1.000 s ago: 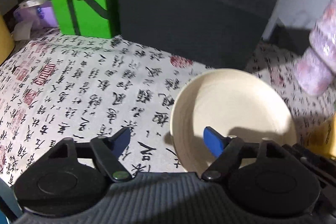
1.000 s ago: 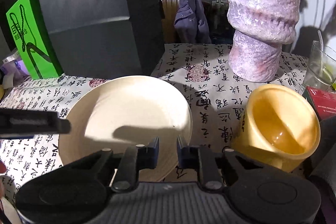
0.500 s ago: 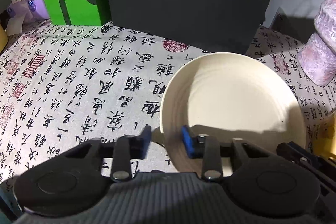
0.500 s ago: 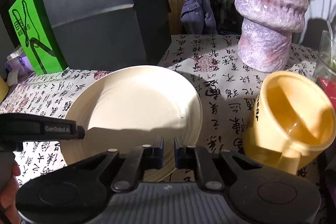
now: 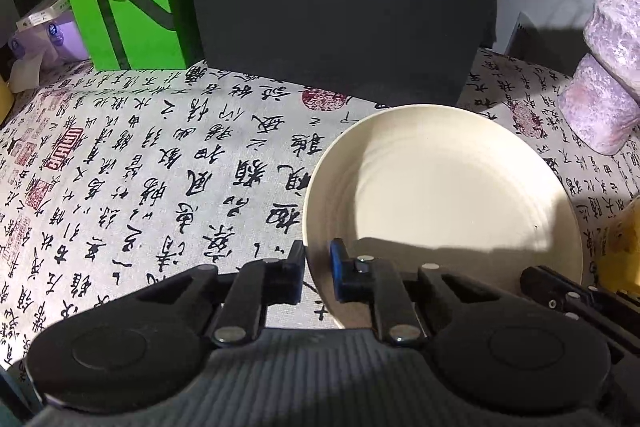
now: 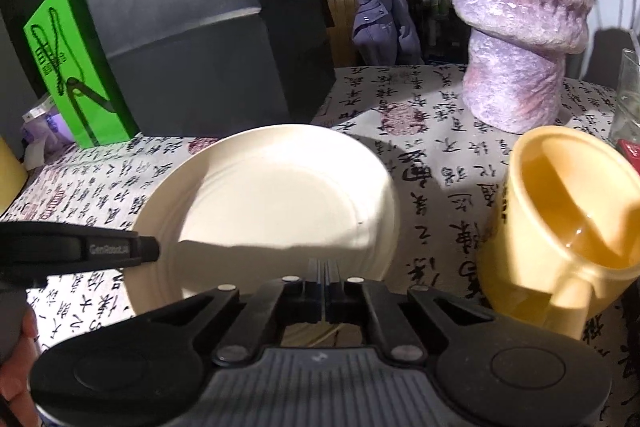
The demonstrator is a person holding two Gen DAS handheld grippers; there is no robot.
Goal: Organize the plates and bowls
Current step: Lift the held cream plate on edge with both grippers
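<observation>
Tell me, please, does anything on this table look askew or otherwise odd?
Yes. The yellow mug leans over with its mouth tilted toward the camera rather than standing upright, beside the cream plate. The plate itself looks intact, and nothing appears spilled on the tablecloth.

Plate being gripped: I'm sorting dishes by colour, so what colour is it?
Plain cream, no pattern. The plate shows best in the right wrist view.
</observation>
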